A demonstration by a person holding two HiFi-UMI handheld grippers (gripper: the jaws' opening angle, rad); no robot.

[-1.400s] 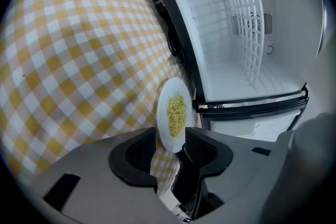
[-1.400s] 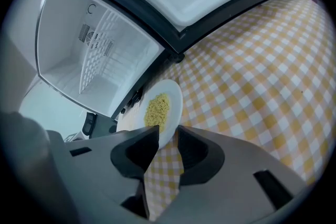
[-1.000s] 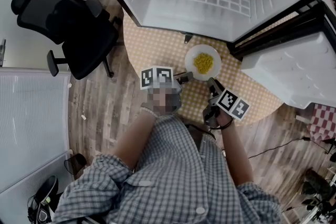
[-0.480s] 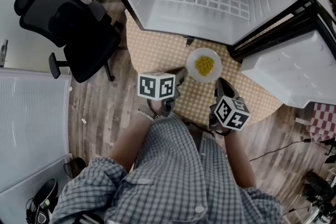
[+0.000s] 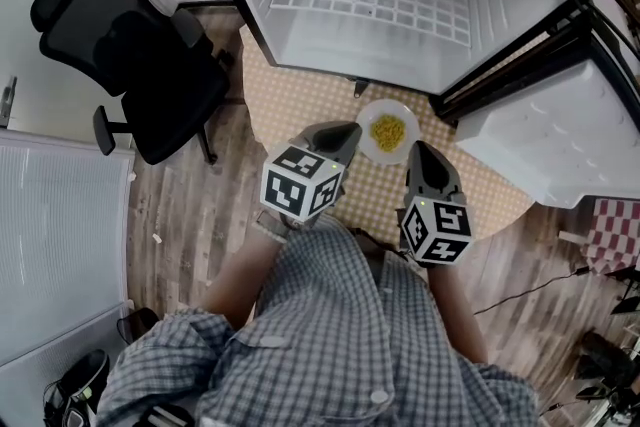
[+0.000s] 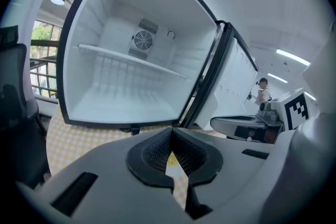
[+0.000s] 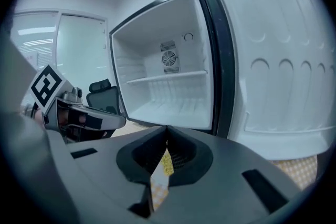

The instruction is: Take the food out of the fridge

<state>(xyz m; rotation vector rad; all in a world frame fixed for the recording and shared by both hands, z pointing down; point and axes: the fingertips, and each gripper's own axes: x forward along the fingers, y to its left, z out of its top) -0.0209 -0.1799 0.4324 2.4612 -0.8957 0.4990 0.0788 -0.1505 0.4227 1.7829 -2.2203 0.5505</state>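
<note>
Left gripper point(image 5: 343, 132) and right gripper point(image 5: 421, 153) are hovering clenched, empty, near the plate point(image 5: 401, 109) of corn point(image 5: 388, 128); a stray swing risks tipping it.

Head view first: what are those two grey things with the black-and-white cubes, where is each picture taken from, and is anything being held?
They are two hand-held grippers, simple two-jaw tongs that a person works, one in each hand. The patterned cubes are part of them. The head view comes from a camera on the person's head, looking down at the left gripper and the right gripper. The other two pictures come from a camera riding on each gripper, looking along its jaws. Both pairs of jaws are closed with nothing in them. On the round table with its checked cloth sits a white plate of yellow food. It is in front of the open fridge, which looks empty. A black office chair stands nearby.
</note>
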